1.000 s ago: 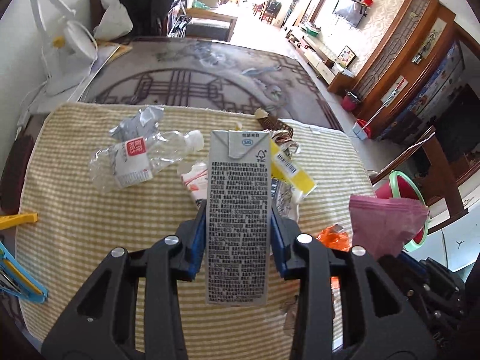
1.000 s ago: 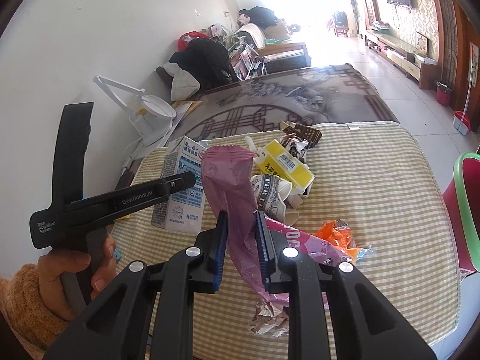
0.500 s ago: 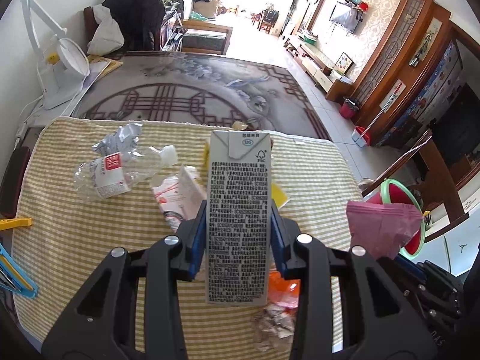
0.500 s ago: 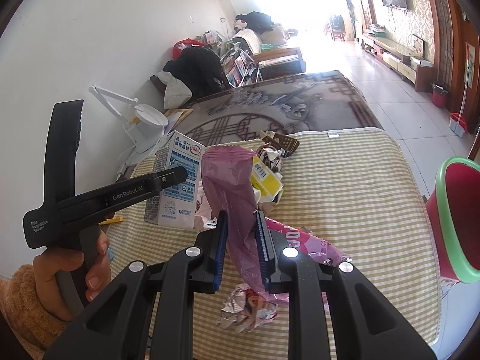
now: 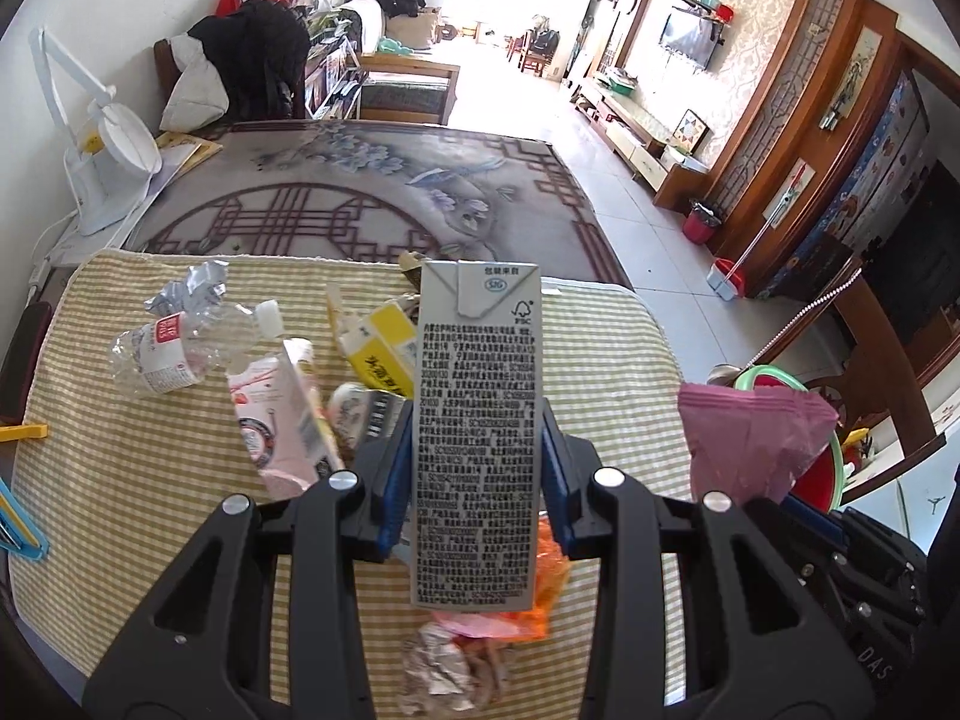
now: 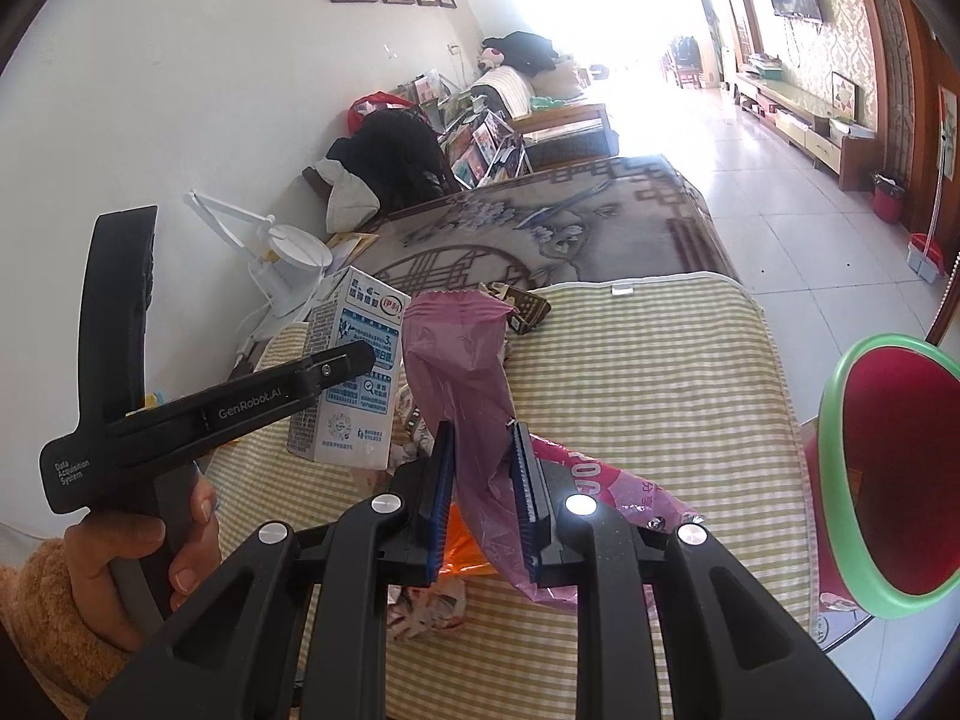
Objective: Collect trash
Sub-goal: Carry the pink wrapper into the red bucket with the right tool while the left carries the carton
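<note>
My left gripper (image 5: 474, 456) is shut on an upright grey milk carton (image 5: 477, 420), lifted above the checked tablecloth (image 5: 120, 480). The same milk carton (image 6: 351, 372) shows its blue-and-white face in the right wrist view, held by the left gripper (image 6: 360, 354) in a person's hand (image 6: 132, 546). My right gripper (image 6: 483, 480) is shut on a pink plastic wrapper (image 6: 462, 372), also seen as the pink wrapper (image 5: 750, 438) at the right. A red bin with a green rim (image 6: 894, 480) stands off the table's right edge. On the cloth lie a crushed bottle (image 5: 174, 342), a pink carton (image 5: 282, 420) and a yellow box (image 5: 378, 348).
Beneath the grippers lie an orange wrapper (image 5: 540, 594), crumpled paper (image 5: 444, 672) and a pink printed bag (image 6: 606, 492). A white desk lamp (image 5: 102, 156) stands at the far left. A patterned grey table top (image 5: 360, 192) lies beyond the cloth. A yellow clip (image 5: 21, 433) sits at the left edge.
Both grippers have carried their loads rightward across the table toward the bin. The bin looms larger in the right wrist view; the trash pile has slid left in both views.
</note>
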### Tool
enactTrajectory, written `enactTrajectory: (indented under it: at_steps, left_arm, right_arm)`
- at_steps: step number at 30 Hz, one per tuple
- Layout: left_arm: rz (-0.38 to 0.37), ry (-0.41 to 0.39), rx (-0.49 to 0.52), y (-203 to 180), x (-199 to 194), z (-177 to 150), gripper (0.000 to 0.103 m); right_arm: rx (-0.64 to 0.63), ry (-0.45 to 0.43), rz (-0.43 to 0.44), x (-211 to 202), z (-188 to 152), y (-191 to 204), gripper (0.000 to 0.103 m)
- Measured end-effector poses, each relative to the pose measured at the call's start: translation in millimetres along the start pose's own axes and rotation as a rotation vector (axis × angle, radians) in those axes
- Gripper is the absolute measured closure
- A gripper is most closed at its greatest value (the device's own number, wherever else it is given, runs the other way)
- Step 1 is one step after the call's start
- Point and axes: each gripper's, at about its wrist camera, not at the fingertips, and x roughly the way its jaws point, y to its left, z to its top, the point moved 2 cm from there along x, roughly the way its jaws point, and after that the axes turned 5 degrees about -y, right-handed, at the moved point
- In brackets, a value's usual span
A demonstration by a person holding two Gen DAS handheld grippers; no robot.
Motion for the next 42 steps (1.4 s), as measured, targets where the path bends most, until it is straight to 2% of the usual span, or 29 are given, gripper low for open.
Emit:
enactTrajectory:
  at_steps: [7, 12, 27, 35, 37, 38, 39, 42]
  left_arm:
    - [0.004, 0.006, 0.042, -37.9, 5.6, -2.0, 0.067]
    - [-0.018, 0.016, 0.078, -70.1, 12.9, -3.8, 0.067]
    - [-0.062, 0.055, 0.153, -129.7, 36.7, -11.7, 0.067]
    - [-0.101, 0.063, 0.195, -157.2, 44.2, -12.0, 0.067]
    - [-0.124, 0.070, 0.207, -166.2, 47.5, -12.7, 0.067]
    - [-0.144, 0.075, 0.215, -172.1, 49.0, -13.5, 0.067]
    - [-0.162, 0.080, 0.223, -176.8, 50.0, -14.6, 0.067]
    - [-0.217, 0.099, 0.249, -194.6, 56.3, -17.8, 0.067]
  right_arm:
    - [0.034, -0.024, -0.007, -19.7, -1.1, -32.3, 0.085]
    - [0.075, -0.048, -0.046, -36.7, -1.0, -64.7, 0.085]
    - [0.212, -0.098, -0.293, -76.3, -6.7, -184.1, 0.085]
    - [0.241, -0.103, -0.347, -83.6, -11.1, -212.3, 0.082]
    - [0.260, -0.112, -0.370, -87.9, -14.1, -219.2, 0.070]
    - [0.275, -0.119, -0.377, -90.4, -15.9, -223.5, 0.056]
    - [0.292, -0.134, -0.385, -95.3, -17.9, -227.0, 0.053]
    - [0.314, -0.158, -0.409, -107.8, -20.5, -234.1, 0.053]
